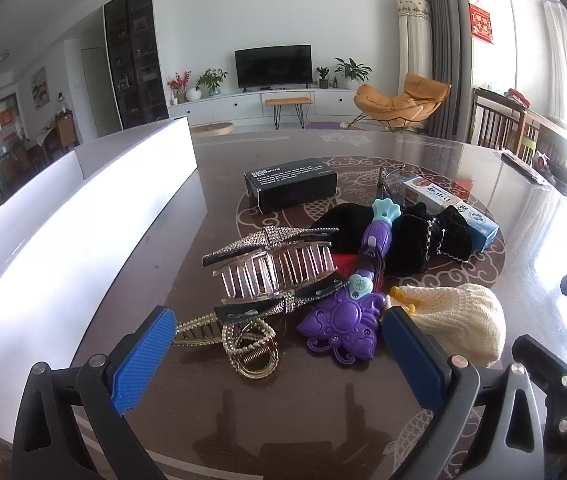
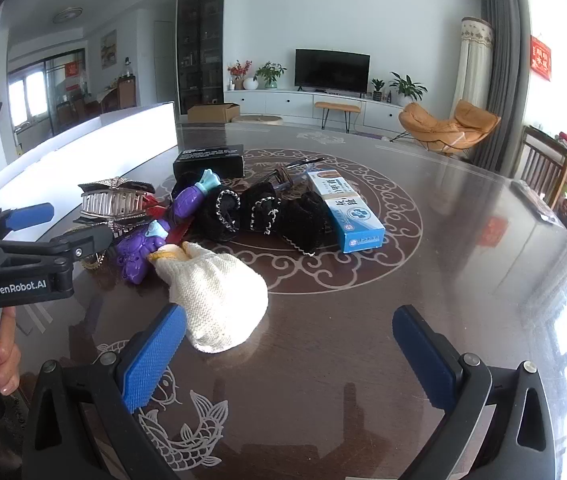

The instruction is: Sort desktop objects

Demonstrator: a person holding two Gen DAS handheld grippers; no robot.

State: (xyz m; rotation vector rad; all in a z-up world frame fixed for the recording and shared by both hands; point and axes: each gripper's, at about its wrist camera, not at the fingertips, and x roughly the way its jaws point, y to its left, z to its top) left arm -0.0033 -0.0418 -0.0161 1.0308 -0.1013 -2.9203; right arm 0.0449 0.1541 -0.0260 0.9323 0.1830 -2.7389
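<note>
Left wrist view: the left gripper (image 1: pixel 279 354) stands wide and empty. Just ahead of its left pad lies a pearl hair claw (image 1: pixel 243 340), stiff and slippery; grip across its spring. A purple toy wand (image 1: pixel 347 304) lies beside its right pad. Only the right wrist view shows the right gripper (image 2: pixel 289 354), wide too, with a soft cream knit pouch (image 2: pixel 215 300) off its left pad.

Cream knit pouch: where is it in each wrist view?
Left wrist: cream pouch lower right, just beyond the right fingertip.
Right wrist: pouch lower left of centre, just beyond the left fingertip.
Shared landmark: purple toy wand, beside the pouch's tied end.
</note>
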